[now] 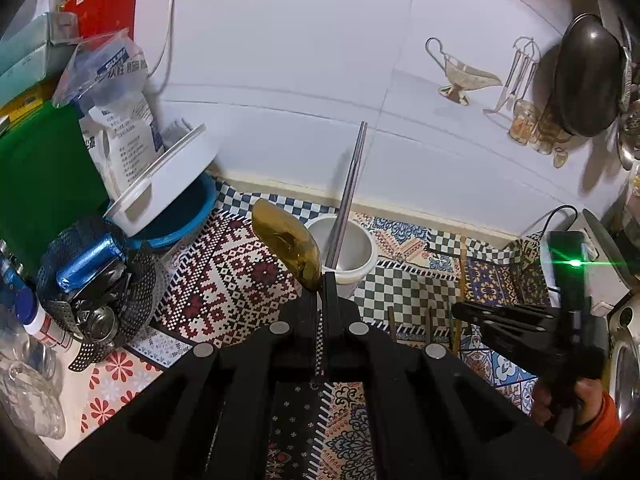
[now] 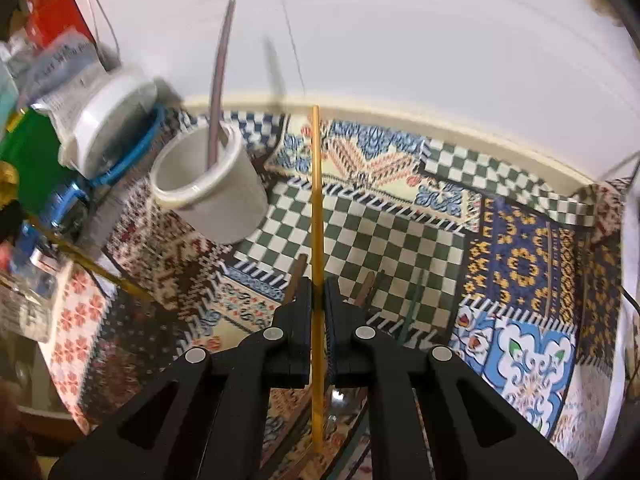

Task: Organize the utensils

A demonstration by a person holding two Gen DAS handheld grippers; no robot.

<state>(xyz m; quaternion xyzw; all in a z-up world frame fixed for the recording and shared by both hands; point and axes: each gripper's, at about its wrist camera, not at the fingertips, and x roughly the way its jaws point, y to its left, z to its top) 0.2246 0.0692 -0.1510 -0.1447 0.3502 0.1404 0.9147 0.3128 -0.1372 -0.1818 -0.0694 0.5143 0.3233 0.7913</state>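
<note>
My left gripper (image 1: 319, 280) is shut on a gold spoon (image 1: 286, 238), its bowl raised just left of the white cup (image 1: 344, 246). The cup stands on the patterned mat and holds metal chopsticks (image 1: 352, 184) that lean toward the wall. My right gripper (image 2: 319, 282) is shut on a yellow chopstick (image 2: 316, 216), held upright to the right of the white cup (image 2: 208, 192). The right gripper also shows in the left wrist view (image 1: 500, 312). Several brown and green utensils (image 2: 368, 288) lie on the mat beneath the right gripper.
A white container (image 1: 160, 184) rests tilted in a blue bowl (image 1: 188, 216) left of the cup. A black steamer basket (image 1: 92, 292), bags and a green board (image 1: 44, 184) crowd the left. A dark wok (image 1: 588, 76) hangs at the right wall.
</note>
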